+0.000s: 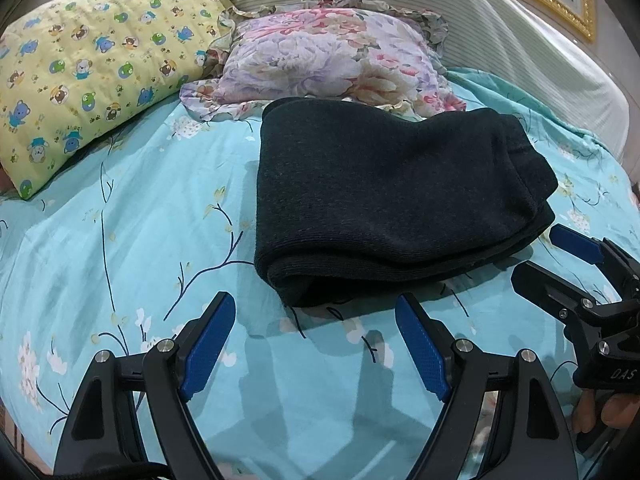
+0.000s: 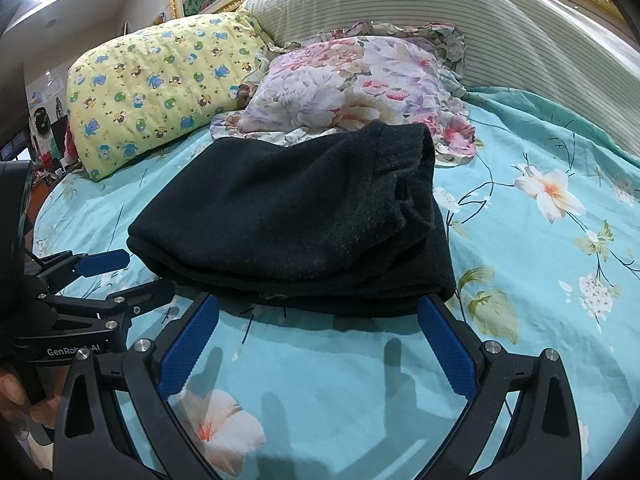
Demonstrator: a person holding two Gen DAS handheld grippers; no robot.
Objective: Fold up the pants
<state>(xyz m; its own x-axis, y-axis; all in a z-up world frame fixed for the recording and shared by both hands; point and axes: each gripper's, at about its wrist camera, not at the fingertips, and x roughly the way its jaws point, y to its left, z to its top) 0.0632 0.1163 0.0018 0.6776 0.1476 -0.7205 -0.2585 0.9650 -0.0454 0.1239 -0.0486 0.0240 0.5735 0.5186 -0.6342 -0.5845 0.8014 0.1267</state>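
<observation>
Both grippers sit with jaws spread wide, holding nothing. Left gripper [image 1: 316, 312] hovers over the turquoise floral bedsheet [image 1: 132, 216] just short of the folded dark pants [image 1: 384, 196]; right gripper [image 2: 320, 312] is right at their near edge. Pants lie in a compact stack mid-bed, far edge against the floral pillow [image 1: 332, 56], yellow bear-print pillow [image 1: 96, 64] beside that.

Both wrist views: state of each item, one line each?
pants: folded into a compact stack, lying on the bedsheet, not held
left tool: open, empty, just short of the pants
right tool: open, empty, at the pants' near edge
floral pillow: lying behind the pants
</observation>
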